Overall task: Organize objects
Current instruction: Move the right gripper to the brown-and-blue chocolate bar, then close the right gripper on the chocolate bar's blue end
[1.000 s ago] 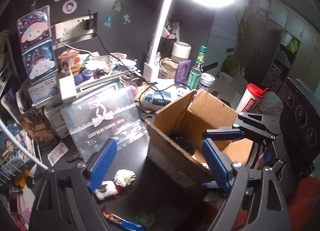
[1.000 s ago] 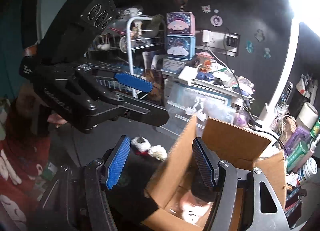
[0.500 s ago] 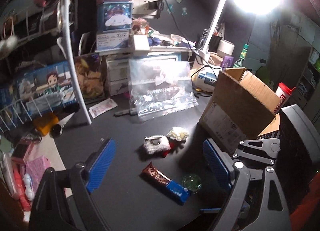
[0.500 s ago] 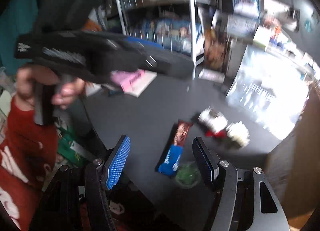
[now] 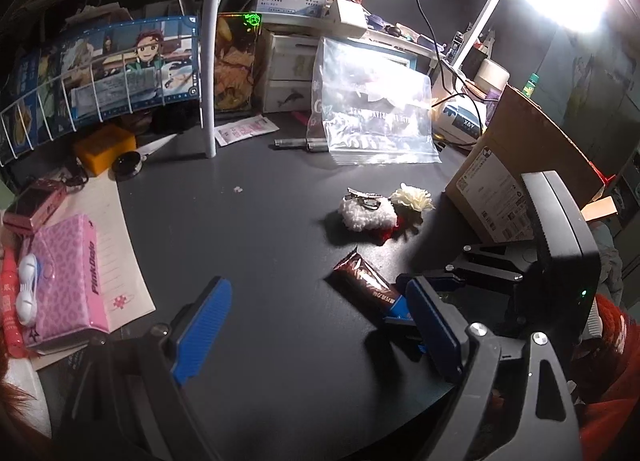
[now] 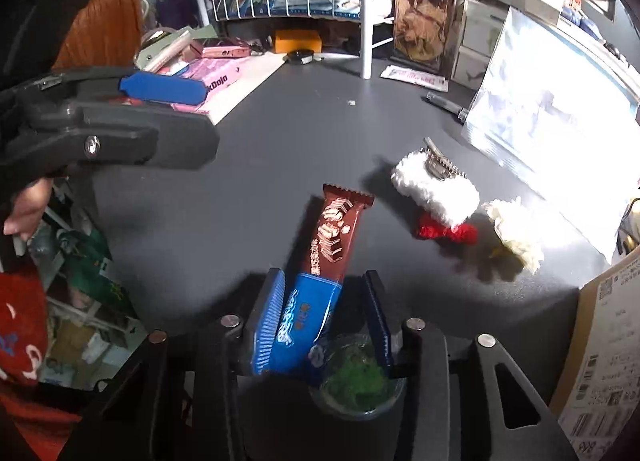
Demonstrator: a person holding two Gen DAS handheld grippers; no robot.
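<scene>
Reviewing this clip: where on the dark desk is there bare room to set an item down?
Bare desk lies between the pink tissue pack, the white pole and the fluffy white clip. It is crowded around the chocolate bar and cardboard box.

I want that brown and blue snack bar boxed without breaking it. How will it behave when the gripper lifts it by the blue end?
The snack bar looks thin and light, so it should lift easily. The right gripper brackets only one end, so the brown end will probably droop. Its glossy wrapper may slip between the pads; hard squeezing could crack the bar.
</scene>
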